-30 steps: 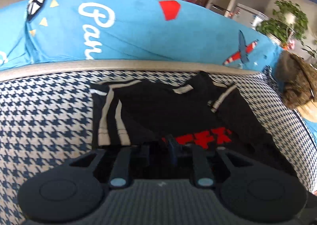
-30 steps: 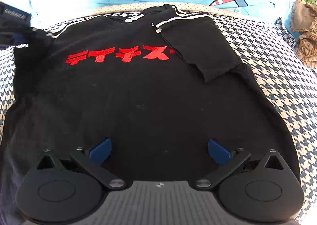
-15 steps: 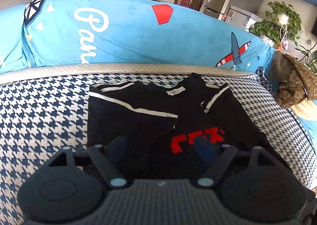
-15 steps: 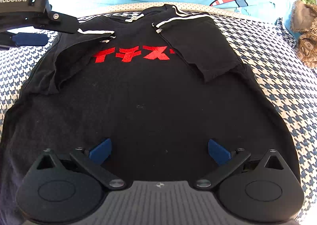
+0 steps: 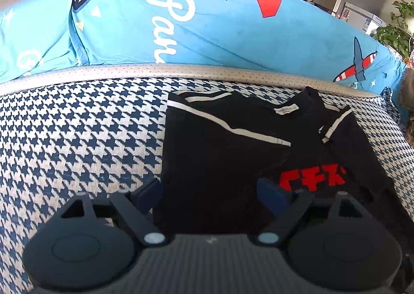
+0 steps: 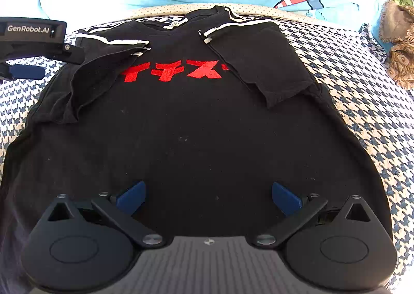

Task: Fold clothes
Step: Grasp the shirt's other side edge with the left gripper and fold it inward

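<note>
A black T-shirt (image 6: 194,123) with red lettering and white shoulder stripes lies flat on a houndstooth cushion (image 6: 362,102). Both sleeves are folded in over the chest: the left sleeve (image 6: 98,68) and the right sleeve (image 6: 261,61). My right gripper (image 6: 208,197) is open and empty over the shirt's lower part. My left gripper (image 5: 211,194) is open and empty at the shirt's left edge; it also shows in the right wrist view (image 6: 33,50) at the far left, beside the folded left sleeve. The shirt (image 5: 233,154) fills the left wrist view's centre.
A blue printed cushion (image 5: 207,27) runs along the back of the seat. A brown bundle (image 6: 398,43) and a potted plant (image 5: 398,30) stand at the far right. Houndstooth seat (image 5: 77,133) lies bare to the shirt's left.
My left gripper carried the left sleeve in over the chest, let it go and opened, then drew back to the left. The right gripper has not moved.
</note>
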Demonstrator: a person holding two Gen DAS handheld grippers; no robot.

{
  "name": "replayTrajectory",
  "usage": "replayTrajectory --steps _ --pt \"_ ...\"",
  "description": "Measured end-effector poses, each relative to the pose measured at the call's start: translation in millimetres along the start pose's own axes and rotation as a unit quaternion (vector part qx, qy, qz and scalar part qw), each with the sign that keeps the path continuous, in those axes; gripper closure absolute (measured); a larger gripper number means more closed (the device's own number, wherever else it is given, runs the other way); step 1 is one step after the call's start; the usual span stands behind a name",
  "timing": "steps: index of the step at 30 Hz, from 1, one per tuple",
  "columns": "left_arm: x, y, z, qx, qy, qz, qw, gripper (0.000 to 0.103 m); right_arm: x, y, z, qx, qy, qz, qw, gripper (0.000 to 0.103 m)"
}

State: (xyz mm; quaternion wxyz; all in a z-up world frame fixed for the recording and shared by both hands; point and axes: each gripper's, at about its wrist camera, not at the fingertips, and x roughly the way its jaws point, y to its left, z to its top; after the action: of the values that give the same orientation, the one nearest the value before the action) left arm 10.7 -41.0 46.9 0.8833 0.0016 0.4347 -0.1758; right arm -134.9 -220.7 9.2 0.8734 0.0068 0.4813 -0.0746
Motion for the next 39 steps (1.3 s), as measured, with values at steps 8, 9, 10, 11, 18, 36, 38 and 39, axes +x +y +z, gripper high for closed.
replayTrajectory --steps 8,9,10,11,18,36,38,39 --pt "18.4 -2.8 -11.2 0.025 0.036 0.029 0.9986 0.012 0.1 -1.1 0.8 -0.002 0.000 0.002 1.000 0.000" --pt "20.4 -6.5 -14.9 0.036 0.040 0.031 0.9980 0.012 0.2 -1.2 0.9 -0.002 0.000 0.003 1.000 0.000" --pt "22.3 -10.3 -18.5 0.047 0.045 0.033 0.9973 0.012 0.2 -1.3 1.1 -0.002 0.001 0.003 1.000 0.000" --pt "22.7 -14.8 -21.6 0.059 0.045 0.036 0.9966 0.012 0.2 -1.5 1.4 -0.002 0.001 0.003 1.000 0.000" --pt "7.2 -34.2 -29.8 0.095 0.035 0.020 0.9947 0.006 0.7 -1.7 1.6 -0.006 -0.002 0.006 1.000 0.000" --pt "-36.0 -35.7 -50.8 0.080 0.029 0.023 0.9961 0.000 -15.0 -14.8 0.6 -0.007 -0.061 0.037 0.997 0.000" --pt "-37.4 -39.0 -53.9 0.086 0.027 0.027 0.9956 0.000 -22.6 -22.6 3.6 -0.003 -0.085 0.041 0.996 0.000" --pt "-37.2 -40.2 -54.9 0.089 0.026 0.031 0.9952 0.000 -26.3 -26.7 5.3 0.000 -0.096 0.043 0.994 0.000"
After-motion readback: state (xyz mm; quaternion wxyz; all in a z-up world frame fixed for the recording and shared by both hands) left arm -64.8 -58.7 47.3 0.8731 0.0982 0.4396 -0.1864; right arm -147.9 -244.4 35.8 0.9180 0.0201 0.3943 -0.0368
